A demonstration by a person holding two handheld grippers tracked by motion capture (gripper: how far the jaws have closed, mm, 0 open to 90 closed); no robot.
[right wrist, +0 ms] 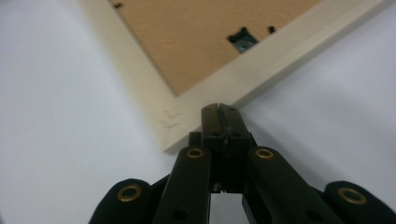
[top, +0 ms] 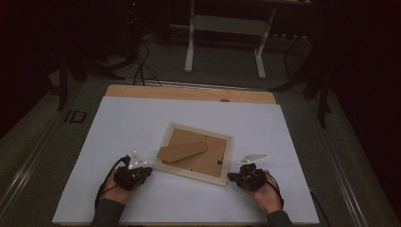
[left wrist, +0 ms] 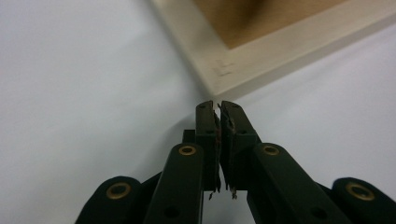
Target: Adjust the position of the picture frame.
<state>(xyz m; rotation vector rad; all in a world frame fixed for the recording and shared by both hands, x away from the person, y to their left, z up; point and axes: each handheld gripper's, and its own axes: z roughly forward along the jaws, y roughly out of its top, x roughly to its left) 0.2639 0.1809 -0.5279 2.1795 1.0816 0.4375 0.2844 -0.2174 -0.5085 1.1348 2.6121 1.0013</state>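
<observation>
A pale wooden picture frame [top: 195,153] lies face down in the middle of the white table cover, its brown backing board up and its cardboard stand [top: 182,151] folded across it. My left gripper [top: 142,173] rests on the table just off the frame's near left corner [left wrist: 219,84], jaws pressed together with nothing between them [left wrist: 219,106]. My right gripper [top: 232,178] sits at the frame's near right corner [right wrist: 170,135], jaws shut and empty [right wrist: 220,109]. A small black clip [right wrist: 242,37] holds the backing near that corner.
The white cover [top: 132,123] spreads wide around the frame, with the table's wooden far edge [top: 189,92] showing. Beyond stand a white table base [top: 227,42] and cables [top: 142,66] on a dark floor.
</observation>
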